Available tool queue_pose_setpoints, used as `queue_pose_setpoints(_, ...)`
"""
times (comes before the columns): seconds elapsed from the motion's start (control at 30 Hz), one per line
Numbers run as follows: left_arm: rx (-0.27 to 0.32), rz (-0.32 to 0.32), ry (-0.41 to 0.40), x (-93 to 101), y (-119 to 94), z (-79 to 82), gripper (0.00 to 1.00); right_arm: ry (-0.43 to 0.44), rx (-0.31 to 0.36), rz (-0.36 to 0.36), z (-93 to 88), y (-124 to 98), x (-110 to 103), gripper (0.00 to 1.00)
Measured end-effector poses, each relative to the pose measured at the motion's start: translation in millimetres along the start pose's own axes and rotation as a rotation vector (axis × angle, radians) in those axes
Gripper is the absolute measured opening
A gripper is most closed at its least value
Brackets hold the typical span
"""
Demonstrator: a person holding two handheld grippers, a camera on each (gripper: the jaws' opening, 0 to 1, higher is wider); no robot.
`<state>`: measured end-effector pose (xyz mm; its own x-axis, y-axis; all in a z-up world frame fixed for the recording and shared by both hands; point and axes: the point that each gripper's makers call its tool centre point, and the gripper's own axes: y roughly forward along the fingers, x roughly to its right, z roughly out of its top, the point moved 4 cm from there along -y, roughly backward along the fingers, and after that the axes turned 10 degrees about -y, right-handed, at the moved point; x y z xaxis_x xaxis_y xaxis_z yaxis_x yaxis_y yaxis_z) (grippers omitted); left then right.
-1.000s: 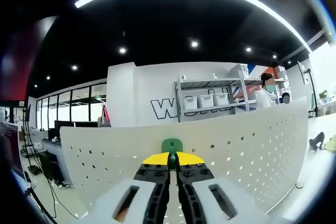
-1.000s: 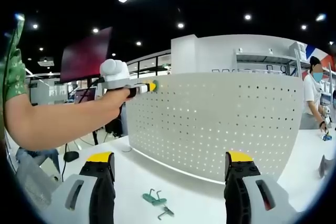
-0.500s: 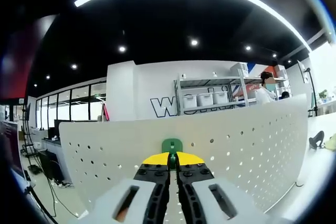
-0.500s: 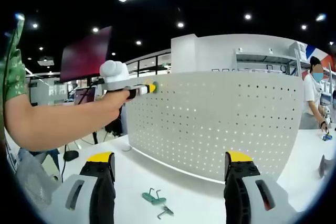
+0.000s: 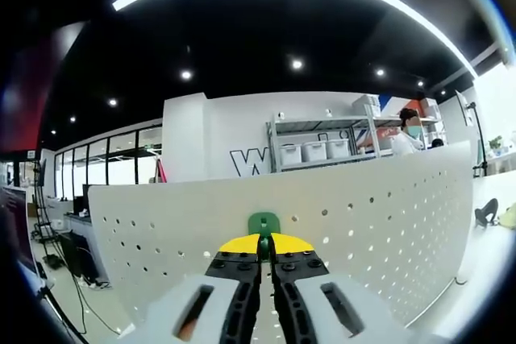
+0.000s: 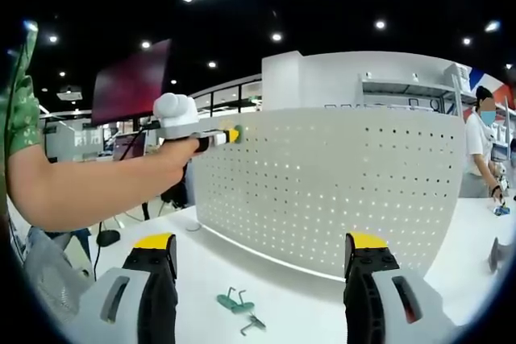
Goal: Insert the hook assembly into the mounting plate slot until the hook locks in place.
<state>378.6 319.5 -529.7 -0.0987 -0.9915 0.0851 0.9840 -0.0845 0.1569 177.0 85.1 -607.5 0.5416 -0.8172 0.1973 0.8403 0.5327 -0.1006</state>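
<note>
A white perforated mounting plate [image 5: 363, 223] stands upright on the table, also seen as the pegboard [image 6: 339, 191] in the right gripper view. My left gripper [image 5: 264, 245] is shut on a green hook piece [image 5: 264, 223], held against the plate near its top edge. In the right gripper view that left gripper [image 6: 230, 134] presses the green hook [image 6: 238, 130] at the plate's upper left corner, held by a person's arm [image 6: 89, 187]. My right gripper [image 6: 258, 259] stands open above the table. Spare hooks, one green [image 6: 231, 303] and one metal [image 6: 252, 325], lie on the table below it.
The plate rests on a white table [image 6: 266, 296]. A shelf rack with white bins [image 5: 322, 151] stands behind it. A person in a white shirt [image 6: 481, 151] stands at the far right. A dark monitor [image 6: 133, 82] hangs at the back left.
The left gripper view has shifted slightly, so the plate's top edge sits a little higher against the background. The right gripper has not moved.
</note>
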Motion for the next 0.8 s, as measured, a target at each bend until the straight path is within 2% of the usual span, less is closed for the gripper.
queue_pose_setpoints(0.8,-0.013,-0.005,0.015,-2.4,2.8,-3.2,0.05,0.000,-0.005,0.000,-1.9,-1.7,-0.1,0.87)
